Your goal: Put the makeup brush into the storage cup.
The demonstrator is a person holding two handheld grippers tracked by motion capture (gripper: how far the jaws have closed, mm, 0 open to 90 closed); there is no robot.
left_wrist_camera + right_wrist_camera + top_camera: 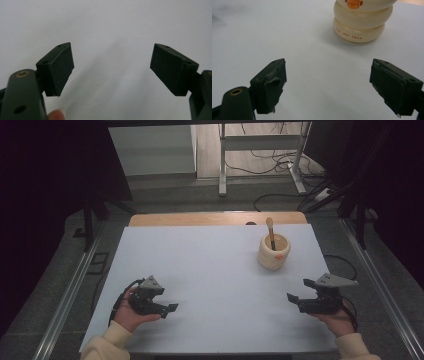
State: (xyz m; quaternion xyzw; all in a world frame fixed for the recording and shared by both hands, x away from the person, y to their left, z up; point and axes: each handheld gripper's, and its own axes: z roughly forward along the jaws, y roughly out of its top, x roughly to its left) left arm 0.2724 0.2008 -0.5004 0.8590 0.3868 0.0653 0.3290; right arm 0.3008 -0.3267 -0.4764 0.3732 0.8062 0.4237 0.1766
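Observation:
A cream ribbed cup (273, 252) with an orange mark stands on the white table sheet (210, 270) at the right of the middle. A wooden spoon (270, 232) stands upright in it. The same cup (362, 21) sits ahead of my right gripper (328, 85), whose jaws are spread wide with nothing between them. That right gripper (300, 290) rests near the front right of the sheet, below the cup. My left gripper (167, 301) lies at the front left, held in a hand. Its jaws stand open over bare sheet, seen as the left gripper (112, 67).
A strip of wooden tabletop (215, 218) shows beyond the sheet's far edge. Metal rails (70, 290) run along both sides of the table. A metal frame (260, 150) and cables (280, 162) lie on the floor behind.

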